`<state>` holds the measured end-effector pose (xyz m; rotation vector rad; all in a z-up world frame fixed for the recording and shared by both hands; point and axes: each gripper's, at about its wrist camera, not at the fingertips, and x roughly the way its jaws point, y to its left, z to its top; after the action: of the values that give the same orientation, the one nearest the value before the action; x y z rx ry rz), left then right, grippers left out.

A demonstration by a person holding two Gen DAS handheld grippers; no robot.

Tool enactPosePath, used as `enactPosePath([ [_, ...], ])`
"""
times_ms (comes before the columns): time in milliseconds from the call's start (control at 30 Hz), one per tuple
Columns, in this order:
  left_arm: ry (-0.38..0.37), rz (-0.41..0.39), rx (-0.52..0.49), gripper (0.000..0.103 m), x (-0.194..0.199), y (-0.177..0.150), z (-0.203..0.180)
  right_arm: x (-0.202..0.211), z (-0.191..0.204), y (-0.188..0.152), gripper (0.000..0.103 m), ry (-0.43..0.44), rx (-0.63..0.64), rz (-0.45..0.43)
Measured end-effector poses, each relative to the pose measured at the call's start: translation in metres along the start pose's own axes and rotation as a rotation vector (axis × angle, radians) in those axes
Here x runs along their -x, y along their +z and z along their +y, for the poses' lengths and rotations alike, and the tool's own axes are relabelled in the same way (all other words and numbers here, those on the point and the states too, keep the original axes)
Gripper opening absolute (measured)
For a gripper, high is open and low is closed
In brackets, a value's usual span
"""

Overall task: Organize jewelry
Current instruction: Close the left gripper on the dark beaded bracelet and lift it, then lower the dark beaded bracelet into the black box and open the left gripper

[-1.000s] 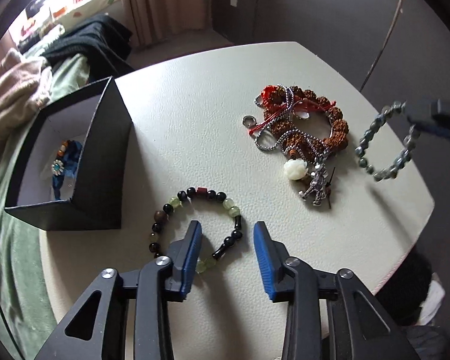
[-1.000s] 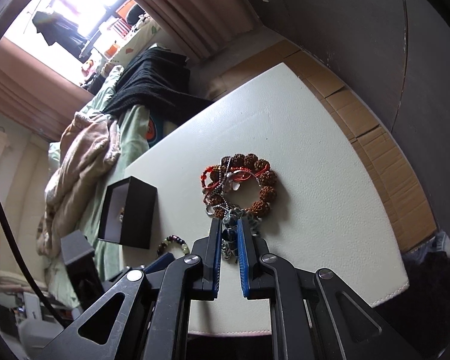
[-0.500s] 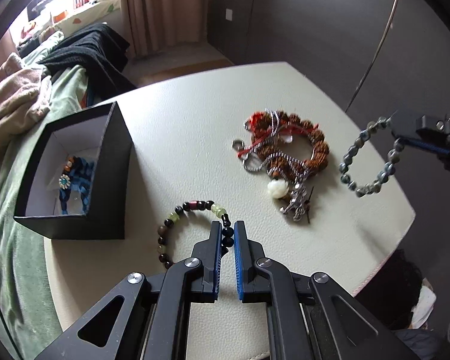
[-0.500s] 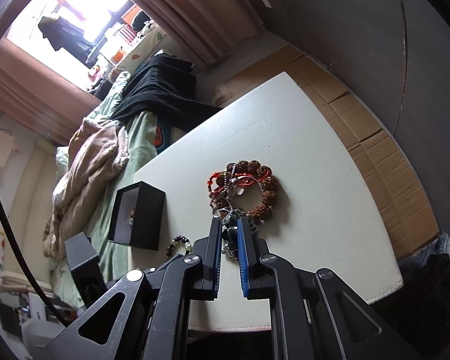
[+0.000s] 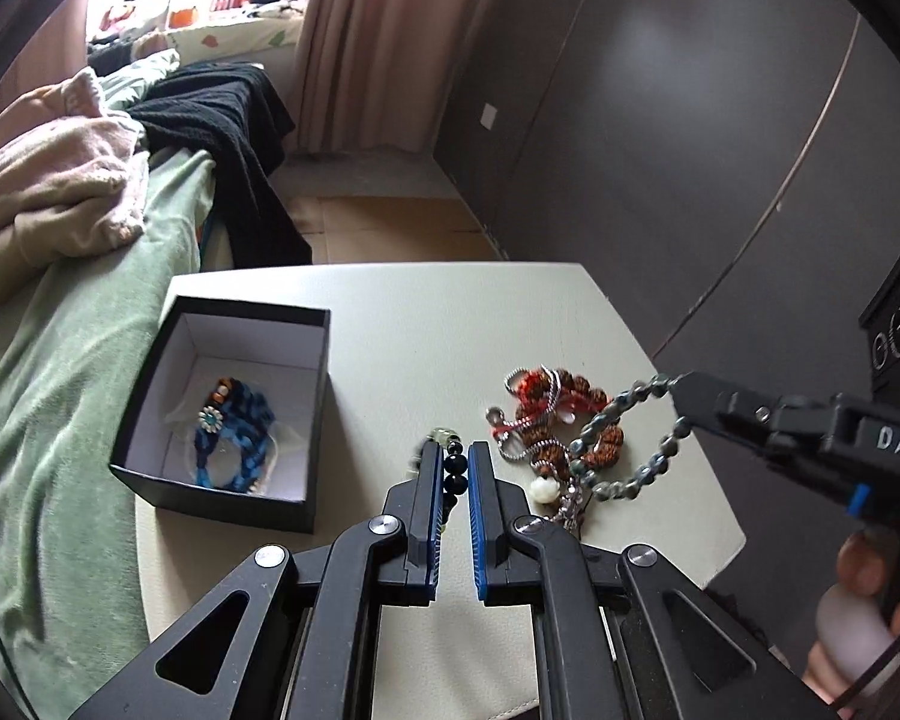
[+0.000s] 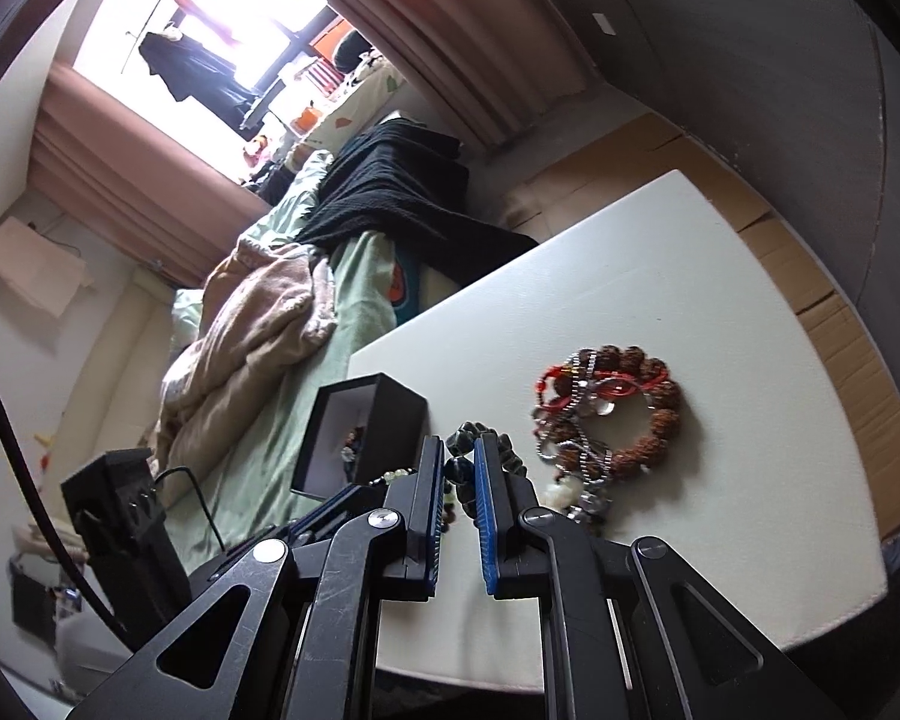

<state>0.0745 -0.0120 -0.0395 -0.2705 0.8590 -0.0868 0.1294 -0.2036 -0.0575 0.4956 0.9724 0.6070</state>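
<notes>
Left gripper [image 5: 451, 468] fingers closed on black-and-green beaded bracelet [image 5: 453, 467] since a second ago, now lifted off cream table [image 5: 402, 330]. Grey beaded bracelet [image 5: 630, 438] gripped aloft by right gripper [image 6: 455, 468]. Open black box [image 5: 315, 414] judged next stop.

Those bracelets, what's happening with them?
A person is sorting jewelry with two hand-held grippers. The left gripper is shut on a dark and green bead bracelet, and the right gripper is shut on a grey bead bracelet. A tangled pile of jewelry lies on the white table. The black box holds a blue piece.
</notes>
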Motion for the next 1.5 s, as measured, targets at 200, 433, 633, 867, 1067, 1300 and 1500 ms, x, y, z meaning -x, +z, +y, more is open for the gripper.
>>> enactPosePath([
  [200,-0.026,-0.069,0.073,0.008,0.022,0.011,0.023,-0.020,0.020,-0.002,0.012,0.054,0.019,0.000],
  [433,-0.024,-0.123,0.149,0.008,0.040,0.021,0.055,-0.044,0.047,0.000,0.012,0.147,0.036,0.004],
  [633,-0.004,-0.146,0.200,0.008,0.047,0.027,0.081,-0.065,0.067,0.002,0.012,0.184,0.059,0.017],
  [867,0.015,-0.153,0.246,0.008,0.045,0.032,0.101,-0.094,0.088,0.005,0.012,0.213,0.072,0.044],
  [1067,0.018,-0.139,0.258,0.008,0.036,0.036,0.108,-0.118,0.101,0.004,0.012,0.194,0.090,0.046],
  [1300,-0.030,-0.105,0.247,0.008,0.019,0.038,0.101,-0.119,0.090,0.007,0.038,0.185,0.072,0.080],
  [1500,-0.040,-0.107,0.253,0.008,0.010,0.041,0.094,-0.093,0.050,0.018,0.039,0.120,-0.031,0.043],
])
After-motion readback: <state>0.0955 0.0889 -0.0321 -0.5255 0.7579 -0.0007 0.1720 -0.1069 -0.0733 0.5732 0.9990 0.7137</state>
